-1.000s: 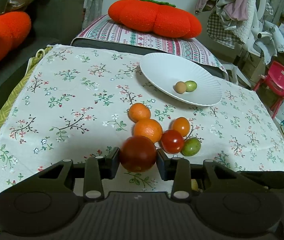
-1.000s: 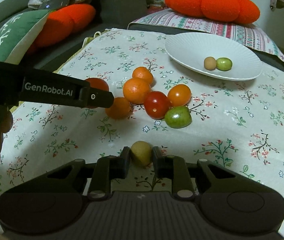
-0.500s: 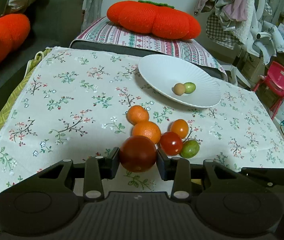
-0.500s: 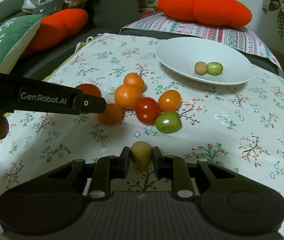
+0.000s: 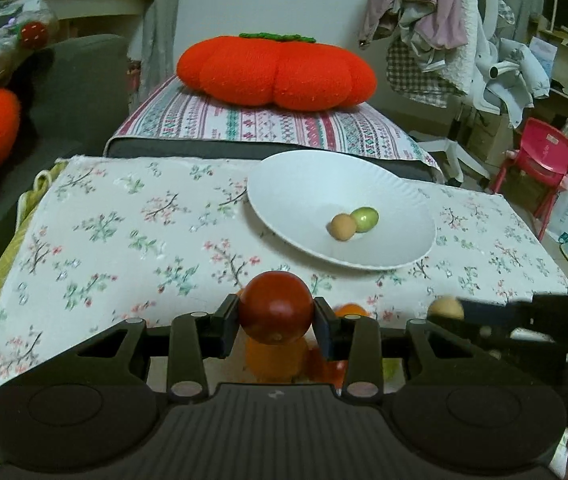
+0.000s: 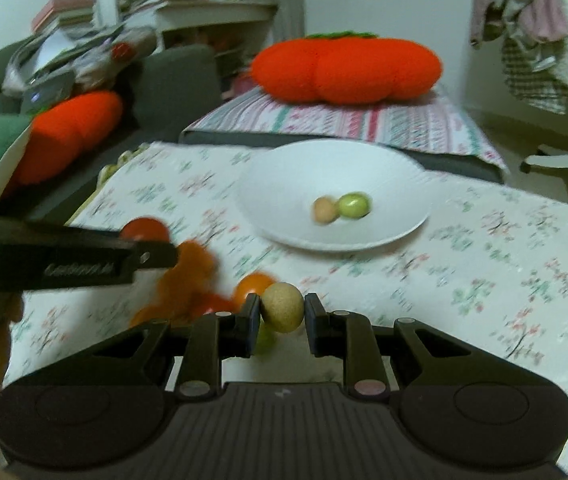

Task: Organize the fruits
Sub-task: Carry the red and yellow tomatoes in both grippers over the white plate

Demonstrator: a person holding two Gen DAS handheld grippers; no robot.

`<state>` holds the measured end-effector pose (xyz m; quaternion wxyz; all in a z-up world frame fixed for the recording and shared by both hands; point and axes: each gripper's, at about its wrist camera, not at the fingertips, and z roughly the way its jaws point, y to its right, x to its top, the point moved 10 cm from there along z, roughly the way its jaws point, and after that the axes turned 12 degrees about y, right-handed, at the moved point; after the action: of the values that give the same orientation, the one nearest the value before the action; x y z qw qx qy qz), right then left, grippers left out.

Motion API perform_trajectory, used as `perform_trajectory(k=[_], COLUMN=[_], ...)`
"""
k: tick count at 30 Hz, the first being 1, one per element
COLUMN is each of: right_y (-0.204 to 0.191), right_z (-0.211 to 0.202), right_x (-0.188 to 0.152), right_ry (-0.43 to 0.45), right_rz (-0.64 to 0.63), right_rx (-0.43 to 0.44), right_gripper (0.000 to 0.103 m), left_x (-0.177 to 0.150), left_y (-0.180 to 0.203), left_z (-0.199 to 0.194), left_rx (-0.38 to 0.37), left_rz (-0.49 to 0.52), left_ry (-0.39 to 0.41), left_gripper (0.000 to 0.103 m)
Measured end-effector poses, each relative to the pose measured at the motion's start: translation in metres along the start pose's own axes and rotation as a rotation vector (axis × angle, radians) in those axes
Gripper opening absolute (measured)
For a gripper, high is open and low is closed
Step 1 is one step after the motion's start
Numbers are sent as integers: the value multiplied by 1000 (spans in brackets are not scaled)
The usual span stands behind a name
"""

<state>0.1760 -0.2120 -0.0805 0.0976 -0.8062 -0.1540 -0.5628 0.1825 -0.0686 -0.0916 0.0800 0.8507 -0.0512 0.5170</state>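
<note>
Left claw is gripping a red tomato, right claw is gripping a tan fruit; both are hanging above the desk. White plate ahead, already holding two small fruits. Lower each fruit onto bare plate, release gently to avoid rolling. Lettering on left claw is blurred, unreadable.

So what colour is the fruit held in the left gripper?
Dark red: the round fruit clamped in the left gripper shows best in the left wrist view.
</note>
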Motion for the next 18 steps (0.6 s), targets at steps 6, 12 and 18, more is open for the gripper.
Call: perform_trajectory(k=[6, 12, 18], right_y=[15, 19, 32], right_z=[25, 41, 63], right_x=[12, 23, 25], right_ry=[24, 53, 52], right_rz=[9, -26, 3], right_rx=[-23, -33, -38], right_gripper=[21, 21, 21], left_x=[16, 28, 26], left_y=[12, 24, 27], left_z=[16, 42, 66], left_rx=[-38, -92, -105], left_rz=[58, 46, 57], left_ry=[64, 95, 90], left_gripper=[24, 24, 24])
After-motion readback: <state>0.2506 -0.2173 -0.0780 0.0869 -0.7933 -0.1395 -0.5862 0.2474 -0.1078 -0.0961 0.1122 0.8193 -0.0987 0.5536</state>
